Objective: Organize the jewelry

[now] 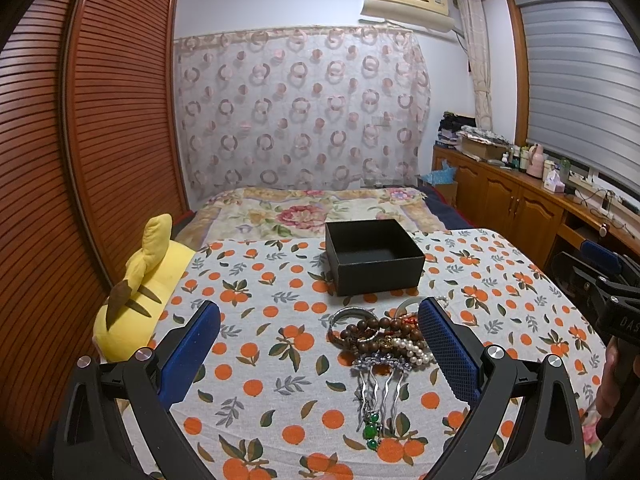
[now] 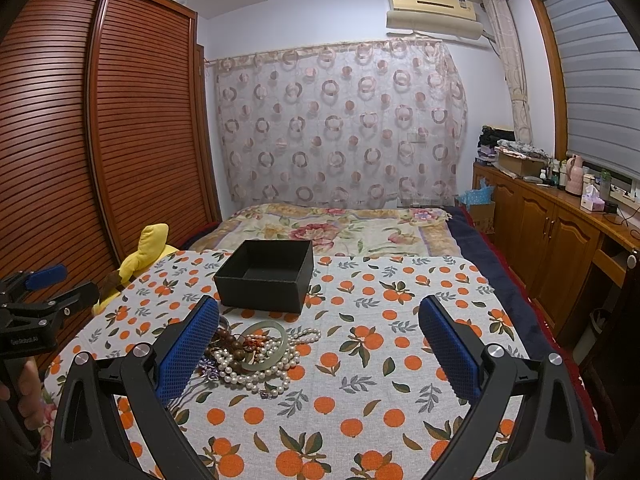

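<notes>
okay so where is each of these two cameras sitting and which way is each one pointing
Left wrist: on the left gripper, looking forward over the tablecloth at the jewelry pile and black box; its own open blue fingers show, the right gripper at the right edge.
Right wrist: on the right gripper, facing the same way from further right; jewelry pile by its left finger; the left gripper at the left edge.
Shared: box, pile, tablecloth, yellow plush, bed, curtain.

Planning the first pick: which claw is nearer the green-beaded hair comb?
Left. The hair comb lies between the left claw's fingers; it sits left of the right claw, mostly hidden.
</notes>
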`<state>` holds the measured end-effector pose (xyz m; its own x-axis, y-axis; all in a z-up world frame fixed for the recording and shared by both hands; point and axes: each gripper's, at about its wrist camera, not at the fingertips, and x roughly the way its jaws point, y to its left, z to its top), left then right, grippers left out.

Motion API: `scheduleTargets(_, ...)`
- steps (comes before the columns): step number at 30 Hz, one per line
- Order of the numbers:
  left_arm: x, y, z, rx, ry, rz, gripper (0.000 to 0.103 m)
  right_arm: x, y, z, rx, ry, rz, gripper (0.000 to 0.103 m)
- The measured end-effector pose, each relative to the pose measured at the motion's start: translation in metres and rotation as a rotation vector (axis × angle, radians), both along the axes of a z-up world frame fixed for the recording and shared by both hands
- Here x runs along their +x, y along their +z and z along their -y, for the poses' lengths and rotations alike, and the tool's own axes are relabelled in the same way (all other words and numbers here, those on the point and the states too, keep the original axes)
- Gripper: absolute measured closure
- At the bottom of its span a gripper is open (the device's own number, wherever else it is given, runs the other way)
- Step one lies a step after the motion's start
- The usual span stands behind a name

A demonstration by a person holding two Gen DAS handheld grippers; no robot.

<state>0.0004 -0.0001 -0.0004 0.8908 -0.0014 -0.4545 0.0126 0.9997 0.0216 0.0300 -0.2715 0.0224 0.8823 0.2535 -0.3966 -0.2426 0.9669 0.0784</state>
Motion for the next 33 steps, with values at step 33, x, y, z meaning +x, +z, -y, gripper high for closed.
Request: scheduleTargets(33,0.017,-0.058,-0.016,-0.039,-0.052,-0.159,0.008,0.021,-0.043,-0.027,-0.035,0.174,-0.129,0.021)
